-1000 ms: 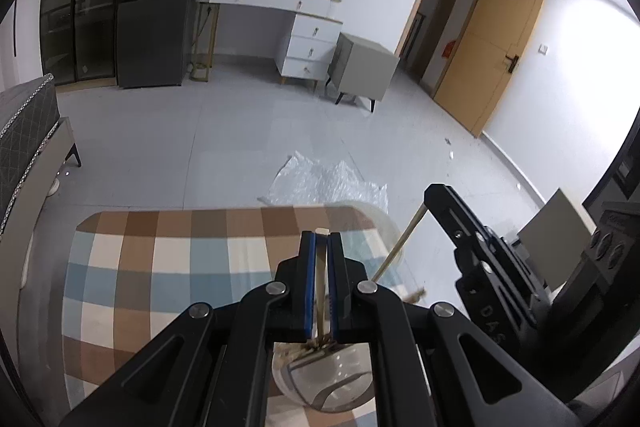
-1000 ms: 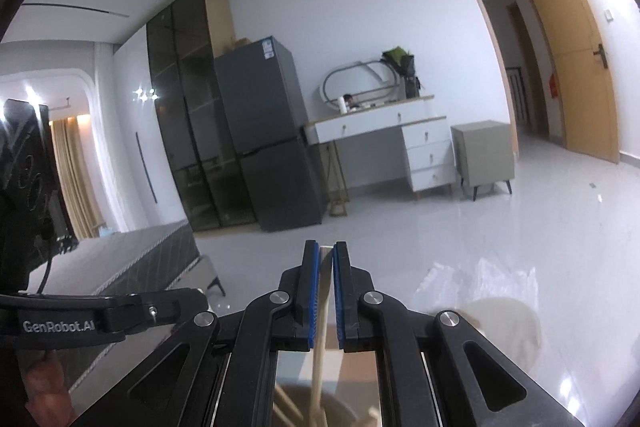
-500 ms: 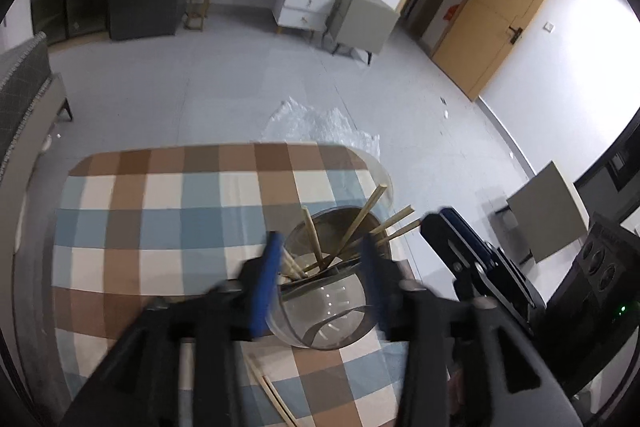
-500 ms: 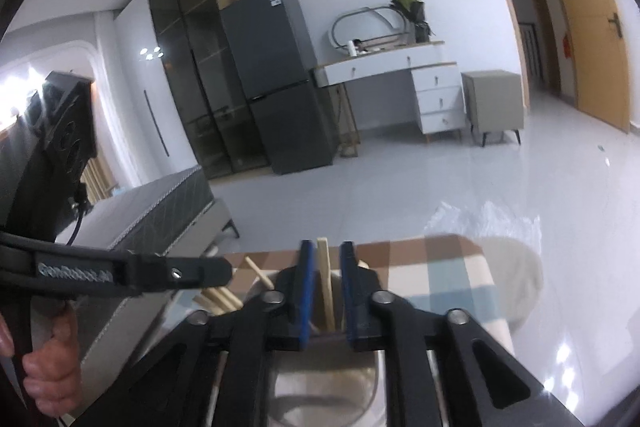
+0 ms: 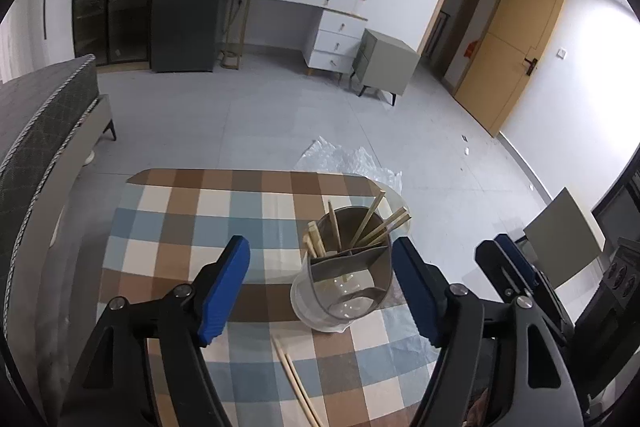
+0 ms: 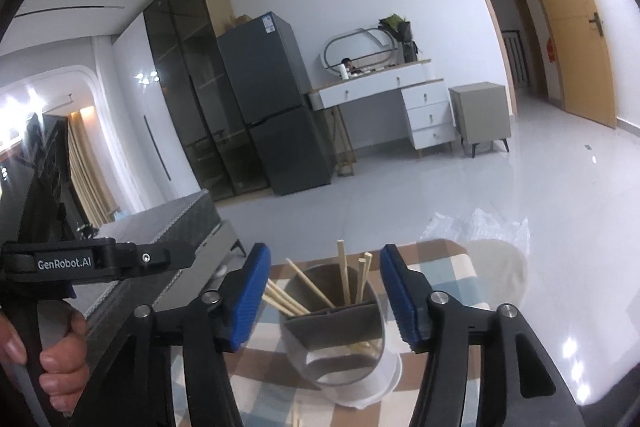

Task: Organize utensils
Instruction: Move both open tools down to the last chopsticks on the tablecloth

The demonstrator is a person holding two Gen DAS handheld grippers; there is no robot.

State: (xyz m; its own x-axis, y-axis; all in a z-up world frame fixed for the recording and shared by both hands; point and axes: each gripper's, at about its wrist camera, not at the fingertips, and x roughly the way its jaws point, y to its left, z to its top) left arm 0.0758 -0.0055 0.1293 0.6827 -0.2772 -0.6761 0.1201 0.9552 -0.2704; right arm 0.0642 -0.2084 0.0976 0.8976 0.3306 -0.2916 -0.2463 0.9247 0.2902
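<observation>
Chopsticks lie loose on the checked tablecloth just before the divided holder; light, stiff and slick, they likely want a mid-shaft pinch. Left gripper and right gripper are both opening, nothing held.

Dim, cool indoor light; bright glare blows out the wall at right. Ceiling lamps reflect off glossy floor. Heavy fisheye bending, black vignette corners, frames mostly sharp.
</observation>
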